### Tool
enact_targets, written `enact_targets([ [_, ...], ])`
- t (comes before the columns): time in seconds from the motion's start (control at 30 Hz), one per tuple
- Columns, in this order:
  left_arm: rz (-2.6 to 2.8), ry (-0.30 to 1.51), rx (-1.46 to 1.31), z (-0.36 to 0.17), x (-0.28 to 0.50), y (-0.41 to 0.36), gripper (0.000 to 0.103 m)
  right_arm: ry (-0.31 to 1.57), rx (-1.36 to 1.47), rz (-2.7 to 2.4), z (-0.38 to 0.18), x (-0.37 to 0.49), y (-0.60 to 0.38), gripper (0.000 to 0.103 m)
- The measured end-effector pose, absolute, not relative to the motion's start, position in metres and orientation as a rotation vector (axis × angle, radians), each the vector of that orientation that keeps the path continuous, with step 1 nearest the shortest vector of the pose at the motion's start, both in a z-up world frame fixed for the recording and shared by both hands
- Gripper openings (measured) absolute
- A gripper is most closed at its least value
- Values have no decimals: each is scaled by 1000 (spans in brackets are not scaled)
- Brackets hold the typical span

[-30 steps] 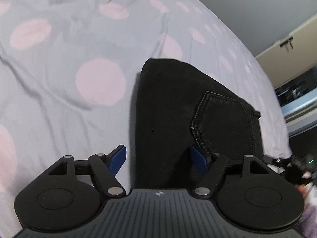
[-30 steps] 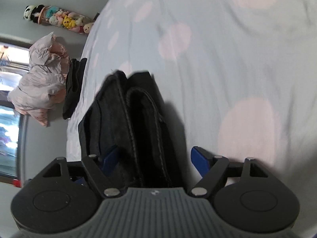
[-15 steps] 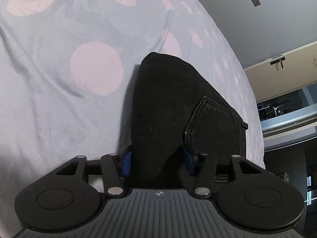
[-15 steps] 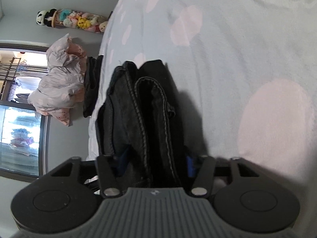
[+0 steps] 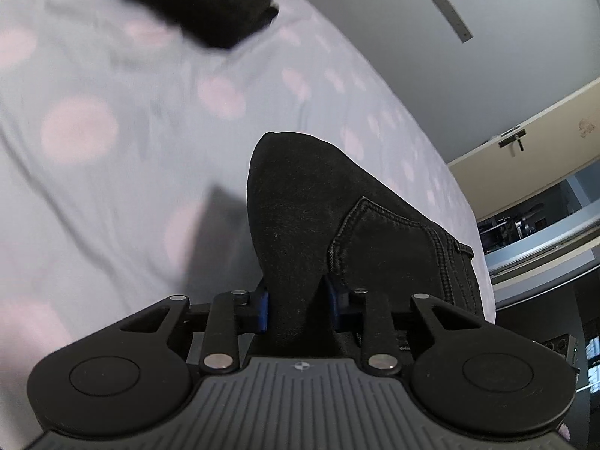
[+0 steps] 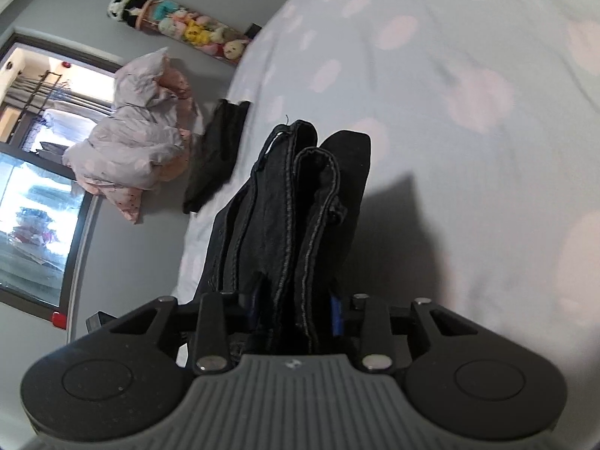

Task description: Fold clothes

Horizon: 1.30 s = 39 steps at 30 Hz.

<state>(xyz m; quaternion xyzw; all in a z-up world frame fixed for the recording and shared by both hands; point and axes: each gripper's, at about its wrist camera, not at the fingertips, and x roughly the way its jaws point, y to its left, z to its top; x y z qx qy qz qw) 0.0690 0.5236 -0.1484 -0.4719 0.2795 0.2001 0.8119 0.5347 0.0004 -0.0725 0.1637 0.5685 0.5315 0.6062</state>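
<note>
Two hand-held grippers, each clamped on one folded pair of black jeans [image 5: 337,225] raised above the bed [image 5: 112,187]: the left hand-held gripper [image 5: 298,305] pinches one end, the right hand-held gripper [image 6: 296,309] the layered hems. One second dark garment [image 6: 215,153] lies farther up the bed, near one crumpled duvet [image 6: 131,138]

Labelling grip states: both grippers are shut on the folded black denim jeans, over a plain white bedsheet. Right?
Not quite. The bedsheet is pale blue with pink polka dots, as both wrist views show. The rest holds: left gripper and right gripper are each shut on the folded black denim jeans.
</note>
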Motion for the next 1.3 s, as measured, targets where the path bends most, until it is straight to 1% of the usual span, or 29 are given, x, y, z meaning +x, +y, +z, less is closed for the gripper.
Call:
enact_targets([
  [0.13, 462, 592, -896, -106, 66, 576, 32, 1275, 421, 1275, -57, 522, 49, 37],
  [0.3, 536, 568, -740, -57, 67, 651, 32, 1226, 528, 1309, -48, 515, 141, 37],
  [0.43, 595, 550, -645, -35, 71, 722, 32, 1190, 595, 1331, -45, 517, 236, 37],
  [0.53, 623, 517, -605, -28, 76, 779, 32, 1153, 618, 1355, -41, 523, 310, 37],
  [0.63, 640, 490, -593, -30, 81, 826, 32, 1119, 627, 1377, -39, 527, 375, 37],
  [0.8, 653, 522, -535, -43, 100, 874, 32, 1083, 607, 1370, -43, 529, 447, 37],
  [0.93, 645, 540, -496, -65, 116, 892, 32, 1061, 588, 1339, -57, 528, 469, 37],
  [1.1, 691, 587, -506, -108, 132, 911, 33, 1048, 505, 1304, -76, 523, 486, 37],
  [1.17, 734, 581, -511, -119, 134, 913, 36, 1038, 470, 1296, -82, 521, 491, 38],
  [1.2, 759, 578, -511, -122, 135, 913, 38, 1038, 452, 1299, -82, 521, 493, 40],
  [1.3, 802, 600, -463, -120, 135, 905, 47, 1046, 397, 1315, -78, 524, 498, 46],
])
